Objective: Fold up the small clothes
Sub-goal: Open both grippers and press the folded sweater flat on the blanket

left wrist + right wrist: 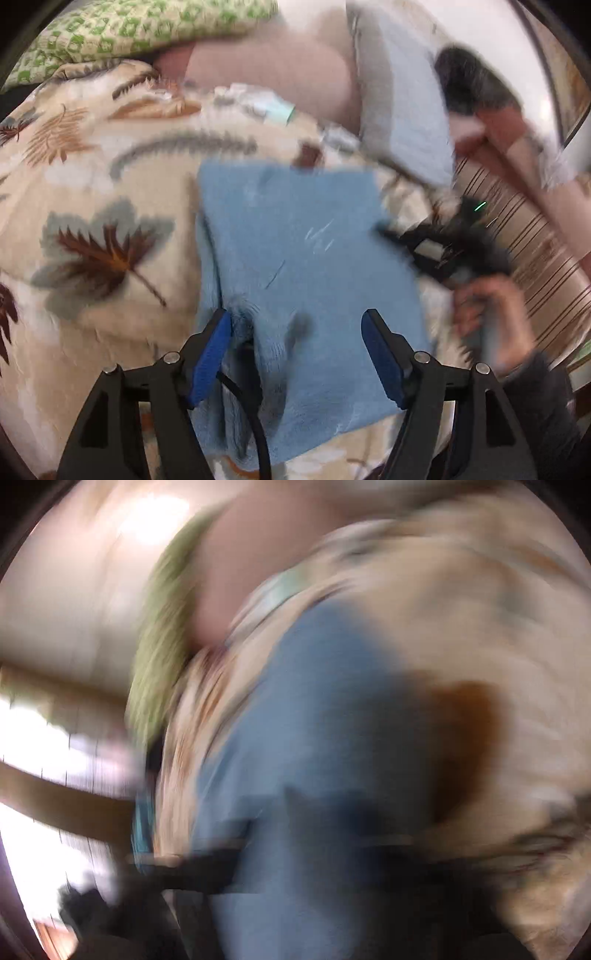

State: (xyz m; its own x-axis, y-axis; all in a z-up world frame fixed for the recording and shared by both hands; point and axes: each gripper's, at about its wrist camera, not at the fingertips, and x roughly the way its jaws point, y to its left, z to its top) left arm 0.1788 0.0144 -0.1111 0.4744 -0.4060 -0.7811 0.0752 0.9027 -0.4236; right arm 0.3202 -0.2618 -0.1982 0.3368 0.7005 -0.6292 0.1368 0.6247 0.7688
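step: mid-fold, blue cloth (306, 258) on bed (110, 177) | left hand-held gripper (295, 347) spread, right hand-held gripper (424, 251) pressed together | next: pinch near edge

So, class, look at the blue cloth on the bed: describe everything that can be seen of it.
The blue cloth is a soft, fuzzy, towel-like piece, light blue and roughly rectangular. It lies mostly flat on the leaf-patterned blanket, with its left edge doubled into a ridge and puckers near the bottom. The left gripper stands open over its near end, blue pads apart, nothing pinched. The right gripper sits at its right edge, too blurred to show a grip. A few pale threads mark its middle.
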